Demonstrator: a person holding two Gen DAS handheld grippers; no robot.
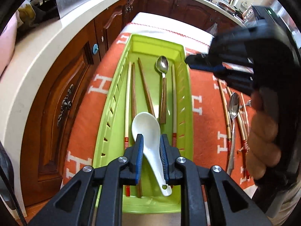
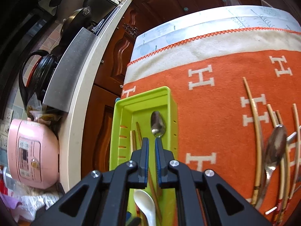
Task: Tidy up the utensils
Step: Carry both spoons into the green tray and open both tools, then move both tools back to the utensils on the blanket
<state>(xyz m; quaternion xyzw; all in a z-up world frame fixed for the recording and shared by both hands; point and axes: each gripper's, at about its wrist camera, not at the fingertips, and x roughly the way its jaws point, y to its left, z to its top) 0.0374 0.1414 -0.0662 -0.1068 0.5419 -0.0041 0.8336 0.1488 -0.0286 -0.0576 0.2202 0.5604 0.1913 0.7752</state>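
Note:
A green tray [image 1: 112,94] [image 2: 116,131] lies on the orange cloth. Inside it are several chopsticks [image 1: 145,86] [image 2: 134,139] and a wooden-handled metal spoon [image 1: 162,64] [image 2: 158,124]. My left gripper [image 1: 151,137] is over the tray's near end, shut on the neck of a white ceramic spoon [image 1: 146,128] [image 2: 144,201]. The spoon's handle slants down to the tray floor. My right gripper [image 2: 151,140] [image 1: 189,60] hovers over the tray's far right rim. Its fingers are almost together with nothing between them.
Loose bamboo chopsticks [image 1: 224,109] [image 2: 257,131] and a second metal spoon [image 1: 234,105] [image 2: 276,146] lie on the orange cloth [image 1: 203,86] right of the tray. A hand [image 1: 263,131] holds the right gripper. A white countertop [image 1: 37,56] with a pink cooker [image 2: 32,154] runs along the left.

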